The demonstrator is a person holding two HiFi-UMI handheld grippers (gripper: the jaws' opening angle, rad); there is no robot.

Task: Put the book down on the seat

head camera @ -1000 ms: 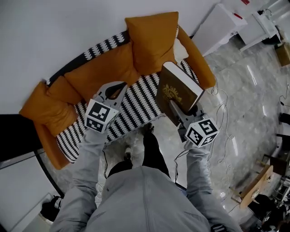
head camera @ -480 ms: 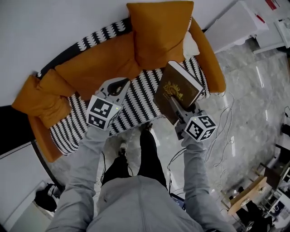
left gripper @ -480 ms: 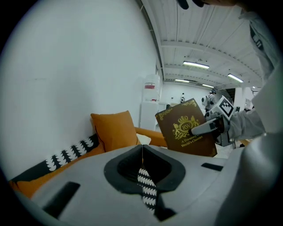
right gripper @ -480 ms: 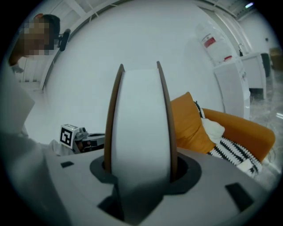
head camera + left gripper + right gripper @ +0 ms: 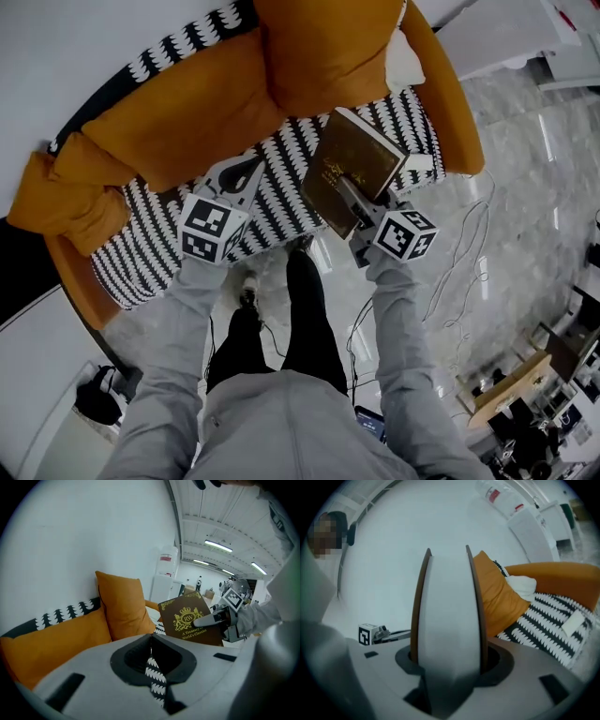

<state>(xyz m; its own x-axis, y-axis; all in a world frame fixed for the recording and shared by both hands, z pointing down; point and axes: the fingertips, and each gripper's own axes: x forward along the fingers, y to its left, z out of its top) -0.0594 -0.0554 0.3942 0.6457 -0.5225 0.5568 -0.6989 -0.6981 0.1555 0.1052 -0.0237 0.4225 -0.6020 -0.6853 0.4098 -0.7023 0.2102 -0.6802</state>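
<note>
A thick brown book [image 5: 354, 161] with gold print on its cover hangs tilted above the right part of the black-and-white patterned seat [image 5: 281, 202]. My right gripper [image 5: 349, 195] is shut on its lower edge, one finger lying across the cover. In the right gripper view the book's page edge [image 5: 447, 616] fills the space between the jaws. The left gripper view shows the book [image 5: 187, 620] off to the right. My left gripper [image 5: 251, 167] hovers over the seat's front middle, left of the book, with its tips together and nothing held.
The sofa has an orange backrest [image 5: 178, 122], an upright orange cushion [image 5: 328, 47] and an orange right arm [image 5: 450, 103]. A white tag [image 5: 419, 165] and a white cloth [image 5: 403, 70] lie near that arm. Cables [image 5: 459, 272] trail over the marble floor. The person's legs [image 5: 305, 309] stand before the sofa.
The person has come closer to the sofa. Both grippers moved forward over the seat, and the book went with the right gripper from the front edge to above the seat.
</note>
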